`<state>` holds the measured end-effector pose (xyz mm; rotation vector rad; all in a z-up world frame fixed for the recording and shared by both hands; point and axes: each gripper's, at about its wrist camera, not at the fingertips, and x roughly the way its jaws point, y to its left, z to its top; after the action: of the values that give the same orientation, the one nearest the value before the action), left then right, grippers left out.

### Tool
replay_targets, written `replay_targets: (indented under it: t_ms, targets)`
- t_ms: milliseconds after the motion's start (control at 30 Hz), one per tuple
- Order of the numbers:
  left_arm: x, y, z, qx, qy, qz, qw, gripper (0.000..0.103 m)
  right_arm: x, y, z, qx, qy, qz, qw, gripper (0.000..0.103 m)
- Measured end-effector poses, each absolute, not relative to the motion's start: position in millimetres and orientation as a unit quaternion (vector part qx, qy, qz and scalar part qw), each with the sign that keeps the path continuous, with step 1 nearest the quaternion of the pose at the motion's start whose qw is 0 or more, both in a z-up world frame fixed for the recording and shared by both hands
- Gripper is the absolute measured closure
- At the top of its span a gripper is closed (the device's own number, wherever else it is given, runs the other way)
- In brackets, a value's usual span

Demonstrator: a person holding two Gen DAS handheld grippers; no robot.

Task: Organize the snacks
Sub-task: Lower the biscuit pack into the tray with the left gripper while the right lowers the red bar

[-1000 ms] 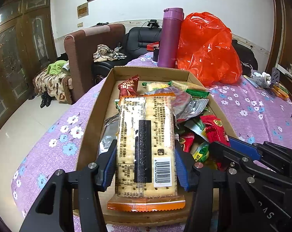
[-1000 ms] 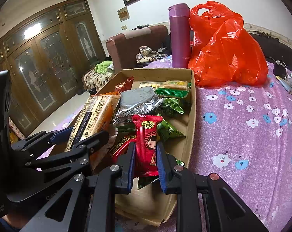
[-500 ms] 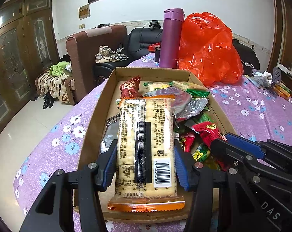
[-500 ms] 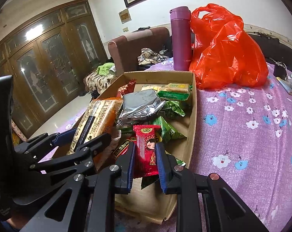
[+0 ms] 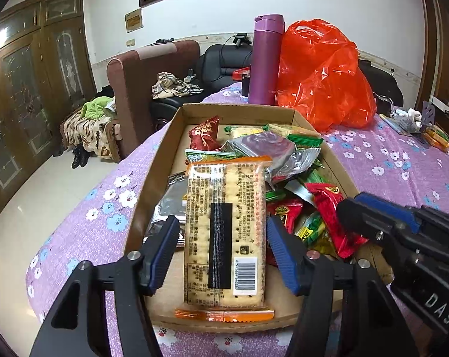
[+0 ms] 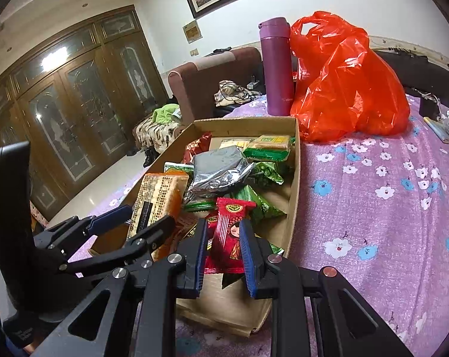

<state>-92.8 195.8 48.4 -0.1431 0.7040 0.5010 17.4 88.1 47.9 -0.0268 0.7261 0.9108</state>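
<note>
Letting go is pretty much what the left gripper (image 5: 223, 253) is up to here: its jaws have just been opening, and the cracker pack (image 5: 224, 232) sits between the blue pads with a visible gap on each side, so nothing is squeezing it anymore. The pack lies in the near left part of the cardboard box (image 5: 147, 196), its long axis running 6 to 12 o'clock in the left wrist view, straight along the line of the fingers, barcode end and orange seam at 6 and the far end propped on the snack pile toward 12. Over at about 3 o'clock from it, the right gripper (image 6: 223, 250) is clamped on a red candy packet (image 6: 232, 238), which stands nearly upright between the pads, top edge toward 12 o'clock in the right wrist view, hanging just above the near end of the box. So the left hand is the nearer one for the crackers and the right for the red packet. Further out, the box holds green packets (image 6: 255, 205) and a silver foil pouch (image 6: 218, 169), and past its far wall at 12 to 1 o'clock stand a purple flask (image 5: 266, 59) and an orange plastic bag (image 5: 322, 77) on the flowered purple tablecloth (image 6: 373, 196). Best guess: the crackers are basically placed, and the red packet goes down next.
</note>
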Motion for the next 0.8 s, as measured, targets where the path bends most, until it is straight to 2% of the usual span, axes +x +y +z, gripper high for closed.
replay_targets:
  t_ms: [100, 200, 567, 800]
  targets:
    - [-95.4, 193.9, 49.6, -0.069, 0.335, 0.242, 0.908, 0.031, 17.4, 82.5, 51.8, -0.003, 0.335, 0.427, 0.840, 0.079]
    - [-97.9, 195.1, 49.2, -0.075, 0.335, 0.242, 0.908, 0.027, 20.1, 76.1, 54.1, 0.009, 0.331, 0.417, 0.846, 0.079]
    - [-102.5, 197.7, 47.9, -0.090, 0.335, 0.231, 0.909, 0.027, 26.1, 71.0, 48.8, 0.002, 0.340, 0.408, 0.848, 0.079]
    - [-112.5, 203.0, 52.6, -0.108, 0.309, 0.240, 0.914, 0.027, 26.8, 79.4, 41.3, 0.018, 0.368, 0.456, 0.810, 0.078]
